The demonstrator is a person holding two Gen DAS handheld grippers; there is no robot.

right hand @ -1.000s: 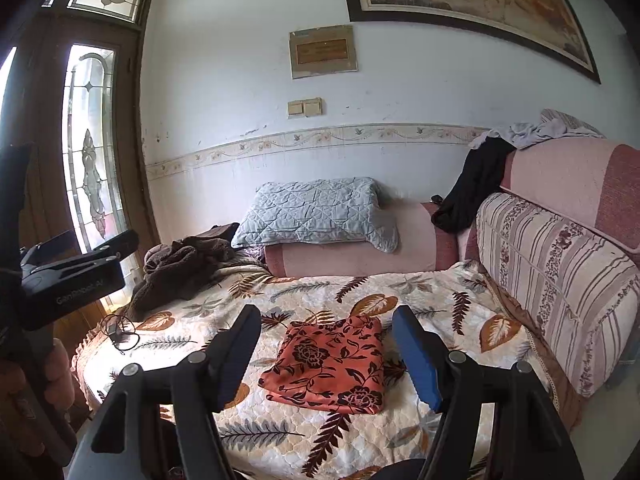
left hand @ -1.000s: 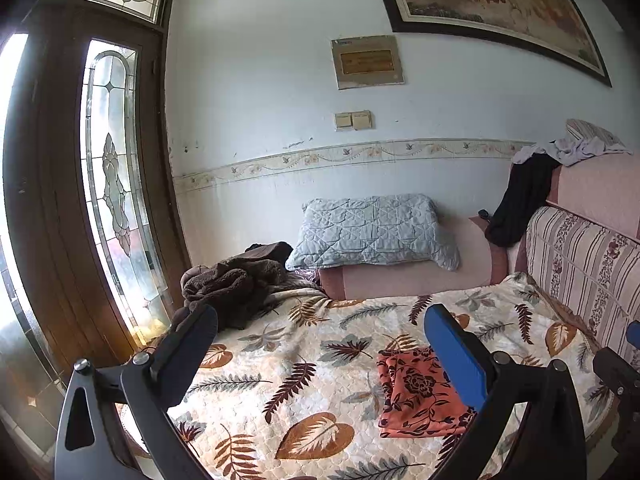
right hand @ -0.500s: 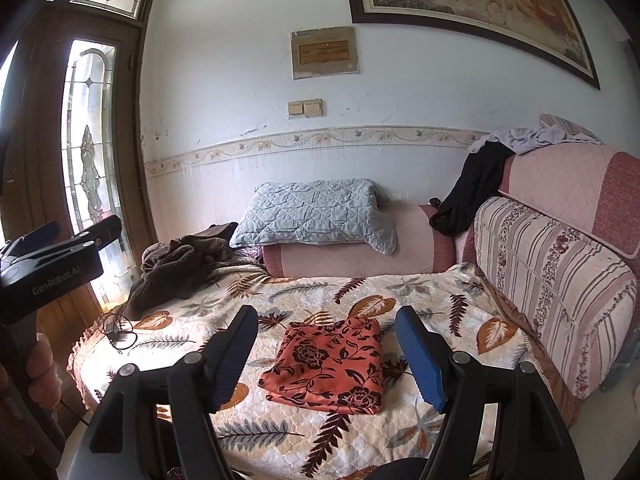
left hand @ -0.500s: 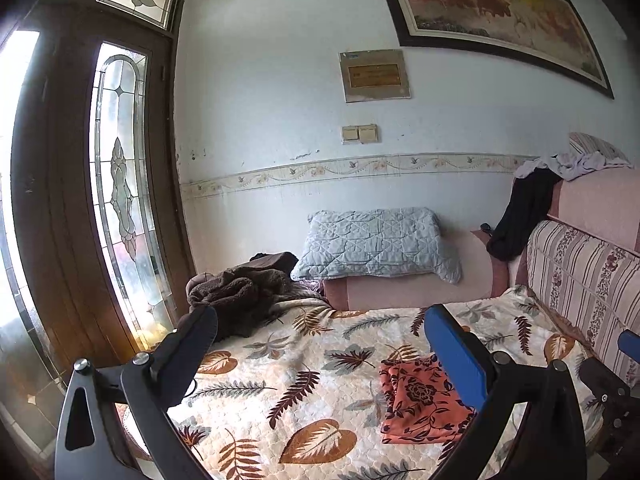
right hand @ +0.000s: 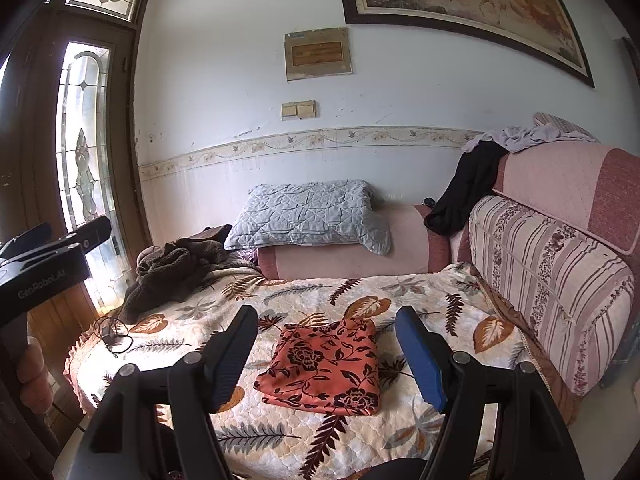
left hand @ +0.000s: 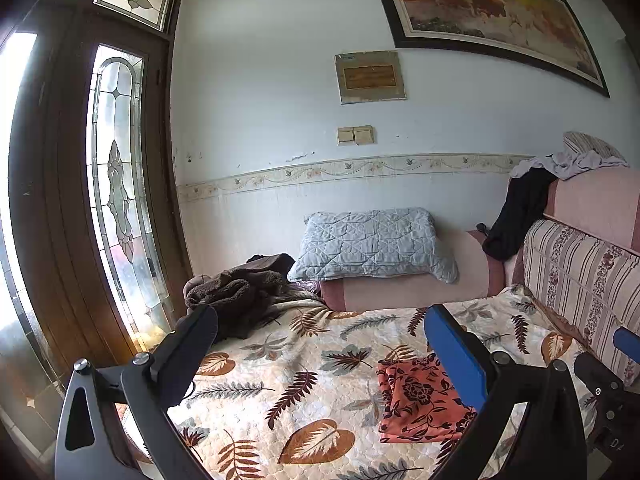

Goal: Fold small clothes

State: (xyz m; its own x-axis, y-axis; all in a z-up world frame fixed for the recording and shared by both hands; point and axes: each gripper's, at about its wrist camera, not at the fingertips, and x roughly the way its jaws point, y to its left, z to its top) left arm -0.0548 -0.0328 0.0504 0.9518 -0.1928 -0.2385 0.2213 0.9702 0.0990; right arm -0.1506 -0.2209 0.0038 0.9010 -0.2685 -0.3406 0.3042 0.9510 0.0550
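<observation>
Over the last second I have lifted both tools up and back from the bed: in the left wrist view the wall panel and painting sit lower than a second ago, and in the right wrist view my left tool has risen a little beside the window. The orange cloth with the dark flower print (right hand: 326, 362) has not shifted. It lies folded into a flat rectangle on the cream quilted bedspread with brown leaf print (right hand: 288, 292), and nothing touches it. I judge this piece done and the fold finished, so I am pulling away from it.

My left gripper (left hand: 320, 352) is spread wide with nothing between the fingers. My right gripper (right hand: 326, 344) is likewise spread and empty, hovering well above the cloth.

By count: one folded orange cloth, two grippers, one pale blue quilted pillow (right hand: 304, 216) on the pink bolster, one heap of dark brown fleece (right hand: 168, 272) at the bed's far left, one black garment (right hand: 460, 192) and one pale grey garment (right hand: 524, 136) draped over the striped sofa back. I see no other small piece laid out for folding.
</observation>
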